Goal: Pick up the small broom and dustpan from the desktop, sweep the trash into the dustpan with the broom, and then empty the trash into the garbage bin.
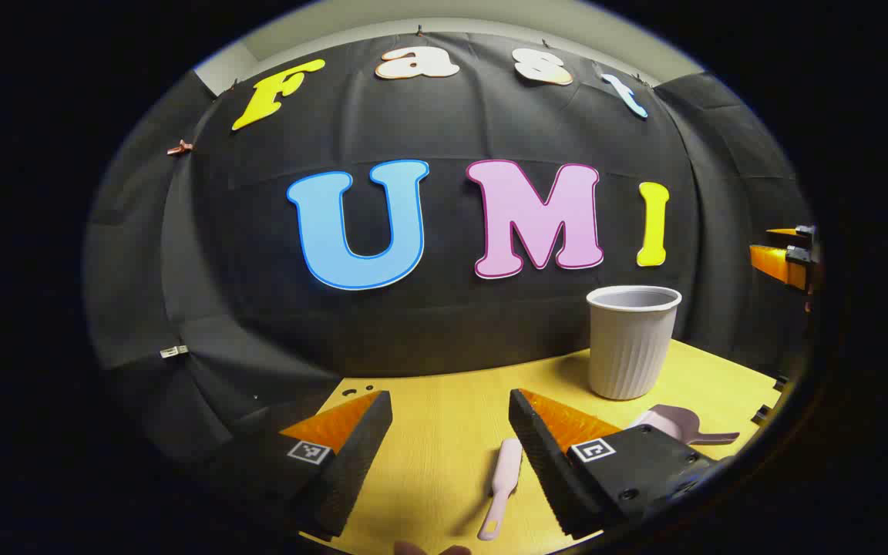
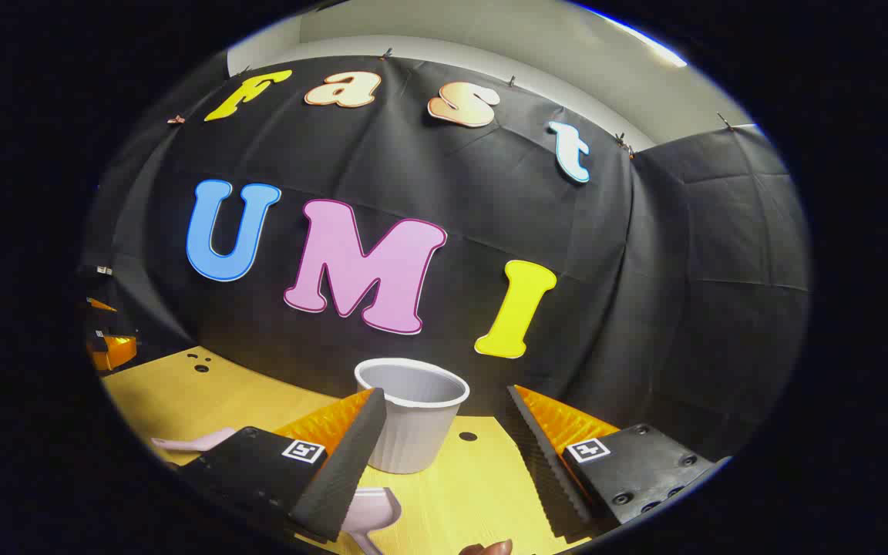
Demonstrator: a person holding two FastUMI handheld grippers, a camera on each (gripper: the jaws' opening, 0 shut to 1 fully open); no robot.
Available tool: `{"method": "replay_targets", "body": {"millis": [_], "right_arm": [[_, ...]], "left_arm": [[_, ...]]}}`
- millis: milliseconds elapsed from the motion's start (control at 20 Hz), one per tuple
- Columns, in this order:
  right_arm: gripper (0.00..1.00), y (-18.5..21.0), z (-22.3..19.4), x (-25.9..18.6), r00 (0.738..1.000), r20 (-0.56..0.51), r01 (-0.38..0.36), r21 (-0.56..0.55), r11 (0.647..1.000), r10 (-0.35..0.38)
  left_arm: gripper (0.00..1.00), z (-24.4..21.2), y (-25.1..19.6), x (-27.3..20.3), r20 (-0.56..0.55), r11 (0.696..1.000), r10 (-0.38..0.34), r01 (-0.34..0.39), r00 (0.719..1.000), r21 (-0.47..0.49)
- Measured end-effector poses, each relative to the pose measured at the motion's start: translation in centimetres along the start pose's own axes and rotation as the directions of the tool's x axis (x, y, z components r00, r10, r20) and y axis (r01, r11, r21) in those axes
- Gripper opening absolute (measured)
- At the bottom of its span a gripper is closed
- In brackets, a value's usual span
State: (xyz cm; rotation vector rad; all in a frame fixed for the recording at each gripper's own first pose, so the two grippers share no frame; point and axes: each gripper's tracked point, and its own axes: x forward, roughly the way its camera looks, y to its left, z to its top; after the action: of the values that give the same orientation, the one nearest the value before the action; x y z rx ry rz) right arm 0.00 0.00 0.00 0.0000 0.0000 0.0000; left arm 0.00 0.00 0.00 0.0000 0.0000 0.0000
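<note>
From the left gripper view, the left gripper (image 1: 450,408) hangs low over the yellow wooden desktop (image 1: 444,462) with its two fingers spread wide and nothing between them. Just inside its right-hand finger lies the small pale pink plastic broom (image 1: 502,487), flat on the wood, its looped handle end pointing toward the camera and its broader head farther in; it lies apart from both fingers as far as I can tell. Just beyond that same finger, partly hidden by it, sits the pale pink plastic dustpan (image 1: 679,425), resting on the desktop with its handle sticking out to the side. A little farther back stands the ribbed pale grey plastic garbage bin (image 1: 632,339), upright, mouth open, close to the dustpan. At the far edge of this view the other gripper peeks in, too cut off to say more.

From the right gripper view, the right gripper (image 2: 444,408) likewise holds its fingers well apart, gripping nothing. Under its left-hand finger a piece of the dustpan (image 2: 371,509) shows on the desktop (image 2: 475,486), and a pink sliver (image 2: 190,441) lies farther left, which I cannot tell apart as broom or pan. The garbage bin (image 2: 413,412) stands straight ahead between the fingers, farther off. No trash is clear enough for me to pick out on the wood.
</note>
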Motion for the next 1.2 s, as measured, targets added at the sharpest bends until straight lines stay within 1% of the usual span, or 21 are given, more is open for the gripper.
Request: {"method": "replay_targets", "body": {"millis": [400, 950, 1050, 1150, 1200], "right_arm": [[0.97, 1.2, -0.6, 0.5, 1.000, -0.014, -0.013, 0.003, 1.000, 0.013], [0.97, 1.9, -1.7, 0.6, 0.999, -0.036, -0.024, 0.004, 1.000, 0.024], [0.97, 2.5, -2.1, 0.5, 0.997, -0.054, -0.050, 0.007, 0.999, 0.051], [0.98, 3.9, -3.4, 0.1, 0.987, -0.107, -0.115, 0.029, 0.993, 0.117], [0.98, 4.8, -4.5, -0.1, 0.975, -0.153, -0.156, 0.046, 0.987, 0.161]], "left_arm": [[0.97, -0.8, 0.3, 0.6, -0.017, 1.000, 0.001, 0.000, 1.000, 0.025], [0.97, -0.9, 0.3, 1.2, -0.023, 0.999, -0.009, 0.010, 1.000, 0.040], [0.97, -1.1, 0.2, 1.2, -0.026, 0.999, -0.013, 0.014, 1.000, 0.042], [0.97, -1.2, 0.2, 1.2, -0.028, 0.999, -0.015, 0.016, 0.999, 0.046], [0.97, -1.3, 0.2, 1.2, -0.029, 0.999, -0.016, 0.017, 0.999, 0.049]]}}
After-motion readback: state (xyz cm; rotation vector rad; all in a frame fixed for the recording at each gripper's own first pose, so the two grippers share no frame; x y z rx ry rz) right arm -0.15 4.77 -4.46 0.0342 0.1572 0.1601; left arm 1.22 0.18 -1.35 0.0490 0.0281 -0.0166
